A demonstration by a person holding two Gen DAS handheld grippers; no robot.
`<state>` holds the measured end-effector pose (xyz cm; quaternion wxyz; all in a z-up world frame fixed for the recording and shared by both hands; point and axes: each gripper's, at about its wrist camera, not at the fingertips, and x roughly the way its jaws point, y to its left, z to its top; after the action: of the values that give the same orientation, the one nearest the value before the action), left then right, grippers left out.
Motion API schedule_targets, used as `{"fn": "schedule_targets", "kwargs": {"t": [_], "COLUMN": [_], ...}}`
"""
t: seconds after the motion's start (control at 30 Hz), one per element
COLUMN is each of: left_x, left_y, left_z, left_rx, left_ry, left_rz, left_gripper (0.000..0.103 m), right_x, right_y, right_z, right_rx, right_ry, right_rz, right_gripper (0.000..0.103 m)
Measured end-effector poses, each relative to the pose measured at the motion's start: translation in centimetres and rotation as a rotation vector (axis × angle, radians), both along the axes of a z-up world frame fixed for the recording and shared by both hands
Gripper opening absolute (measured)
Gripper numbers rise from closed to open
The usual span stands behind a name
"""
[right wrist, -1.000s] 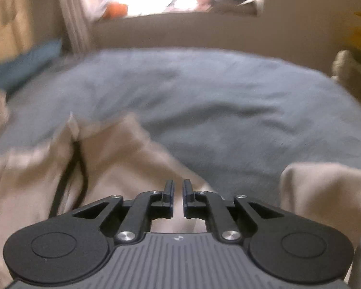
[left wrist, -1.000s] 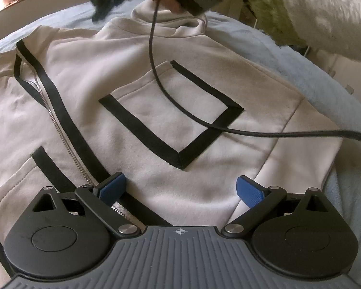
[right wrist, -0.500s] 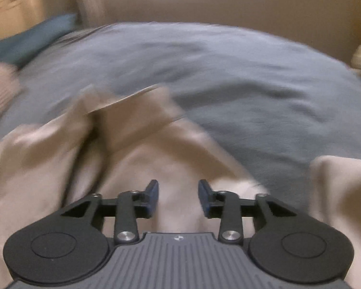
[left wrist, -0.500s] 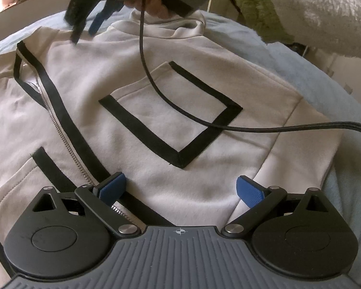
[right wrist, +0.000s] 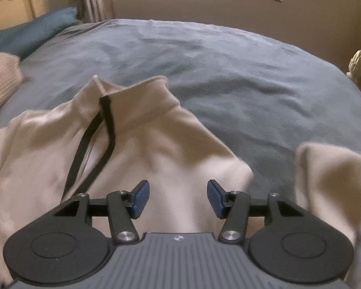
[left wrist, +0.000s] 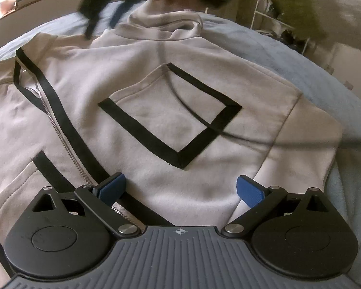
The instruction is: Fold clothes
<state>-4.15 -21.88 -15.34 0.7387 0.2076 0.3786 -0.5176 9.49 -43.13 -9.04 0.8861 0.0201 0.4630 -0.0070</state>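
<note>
Left wrist view: the left gripper (left wrist: 179, 189) hangs over a pale grey zip jacket (left wrist: 137, 89) spread flat on a blue bedspread (left wrist: 325, 77). Its blue pads (left wrist: 249, 190) stand wide apart with nothing pinched between them; only the jacket's cloth lies below the gap. Just ahead of the fingers sits a pocket outlined in black tape (left wrist: 142, 132), and the zipper (left wrist: 67, 142) with its black edging runs diagonally from beside the left pad toward the far left. The stand-up collar (left wrist: 166, 24) lies at the far end of the garment, straight ahead. Above the collar the right gripper (left wrist: 103, 12) shows as a dark blur, and a black cable (left wrist: 248, 138) trails over the pocket and off to the right. A fuzzy green and white sleeve (left wrist: 312, 4) fills the upper right corner.

Right wrist view: the right gripper (right wrist: 177, 198) points down over the jacket's shoulder area, with the collar (right wrist: 142, 96) ahead of it and slightly left. Its jaws are opening, and the pads (right wrist: 139, 198) press on nothing; the cloth lies beneath the gap, not caught in it. A second pale fold of the jacket (right wrist: 329, 175), apparently a sleeve, rises to the right of the fingers. Bedspread stretches beyond the collar, a teal pillow (right wrist: 29, 33) lies far left, and a ribbed pinkish fabric (right wrist: 1, 77) sits at the left edge.
</note>
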Motion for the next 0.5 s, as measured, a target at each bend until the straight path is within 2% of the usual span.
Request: {"fn": "schedule_targets", "kwargs": {"t": [0.07, 0.17, 0.27, 0.37, 0.5], "left_x": [0.0, 0.0, -0.1, 0.0, 0.2], "left_y": [0.0, -0.1, -0.5, -0.2, 0.3], "left_z": [0.0, 0.2, 0.2, 0.5, 1.0], "left_rx": [0.001, 0.011, 0.02, 0.023, 0.018], "left_ry": [0.0, 0.001, 0.0, 0.003, 0.035], "left_rz": [0.005, 0.011, 0.013, 0.02, 0.051], "left_gripper": [0.099, 0.099, 0.099, 0.098, 0.098], "right_x": [-1.5, -2.2, -3.0, -3.7, -6.1], "right_y": [-1.2, -2.2, -2.2, -2.5, -3.3], "right_z": [-0.1, -2.4, -3.8, -2.8, 0.5], "right_rx": [0.006, -0.021, -0.02, 0.003, -0.043], "right_ry": [0.038, 0.118, 0.118, 0.09, 0.042], "right_rz": [-0.019, -0.089, -0.144, -0.185, -0.192], "right_gripper": [0.056, 0.056, 0.056, 0.056, 0.056]}}
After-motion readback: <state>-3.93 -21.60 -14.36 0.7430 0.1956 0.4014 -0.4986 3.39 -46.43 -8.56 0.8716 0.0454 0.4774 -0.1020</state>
